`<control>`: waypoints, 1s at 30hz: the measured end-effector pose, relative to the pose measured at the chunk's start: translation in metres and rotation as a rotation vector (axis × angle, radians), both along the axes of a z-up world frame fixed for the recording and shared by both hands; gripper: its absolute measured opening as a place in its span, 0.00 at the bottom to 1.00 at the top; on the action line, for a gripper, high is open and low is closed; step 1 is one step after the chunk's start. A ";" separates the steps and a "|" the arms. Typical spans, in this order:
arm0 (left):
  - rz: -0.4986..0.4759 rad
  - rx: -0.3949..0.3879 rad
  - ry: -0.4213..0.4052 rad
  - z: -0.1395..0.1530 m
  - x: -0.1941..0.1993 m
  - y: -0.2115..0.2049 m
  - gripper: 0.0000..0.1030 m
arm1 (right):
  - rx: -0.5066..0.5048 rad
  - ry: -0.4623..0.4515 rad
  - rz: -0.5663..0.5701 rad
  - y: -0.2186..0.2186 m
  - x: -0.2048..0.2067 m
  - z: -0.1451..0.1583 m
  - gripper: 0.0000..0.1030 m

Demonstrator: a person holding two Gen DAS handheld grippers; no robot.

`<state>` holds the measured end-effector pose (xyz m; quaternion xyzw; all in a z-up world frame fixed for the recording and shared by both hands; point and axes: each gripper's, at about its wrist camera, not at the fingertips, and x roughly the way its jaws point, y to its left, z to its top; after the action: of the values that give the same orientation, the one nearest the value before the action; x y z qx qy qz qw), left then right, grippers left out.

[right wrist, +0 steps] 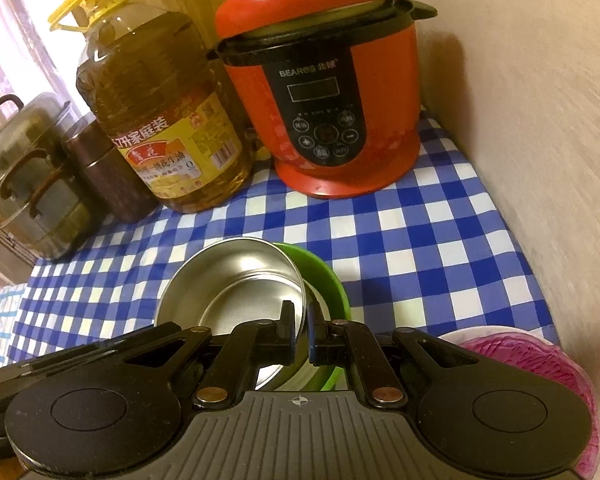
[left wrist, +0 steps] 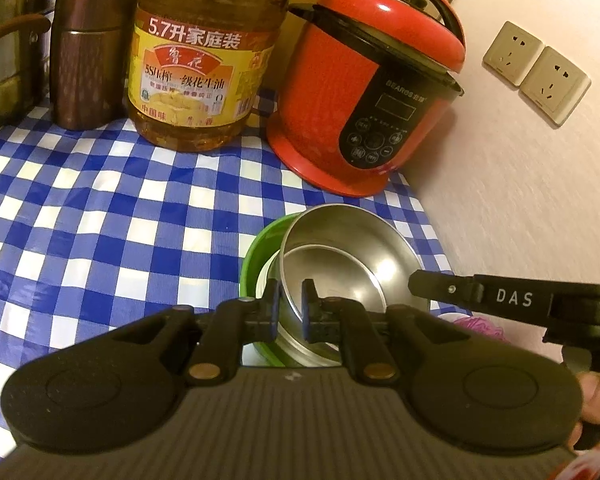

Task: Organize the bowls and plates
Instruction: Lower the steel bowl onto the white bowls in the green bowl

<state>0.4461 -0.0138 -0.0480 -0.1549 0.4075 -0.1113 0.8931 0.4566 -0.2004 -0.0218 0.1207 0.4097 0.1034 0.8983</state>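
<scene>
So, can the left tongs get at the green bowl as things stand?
Probably not yet: the left tongs are shut on the rim of the steel bowl, which sits inside the green bowl and covers most of it. They would have to let go first.

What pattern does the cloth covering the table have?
The tablecloth is a blue and white check, clearest in the left wrist view.

The near wall of the steel bowl [left wrist: 340, 264] is hidden behind the left tool [left wrist: 291, 304]. The green bowl [right wrist: 324, 276] shows only a crescent of rim; its inside is covered. The oil bottle [left wrist: 196, 64] loses its neck at the top edge. The pink plate [right wrist: 540, 368] is cut off at the lower right. The steamer pot [left wrist: 8, 40] is cropped at the left edge.
</scene>
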 end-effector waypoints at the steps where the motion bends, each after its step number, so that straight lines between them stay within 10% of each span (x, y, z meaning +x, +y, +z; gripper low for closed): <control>1: 0.002 -0.005 0.001 -0.001 0.000 0.001 0.09 | 0.004 -0.001 -0.003 -0.001 0.000 -0.001 0.06; 30: 0.042 -0.092 -0.106 0.003 0.002 0.007 0.17 | 0.168 -0.036 -0.066 -0.018 0.012 -0.008 0.06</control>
<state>0.4484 -0.0072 -0.0449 -0.1980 0.3506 -0.1193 0.9076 0.4691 -0.2183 -0.0301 0.2071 0.3791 0.1102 0.8951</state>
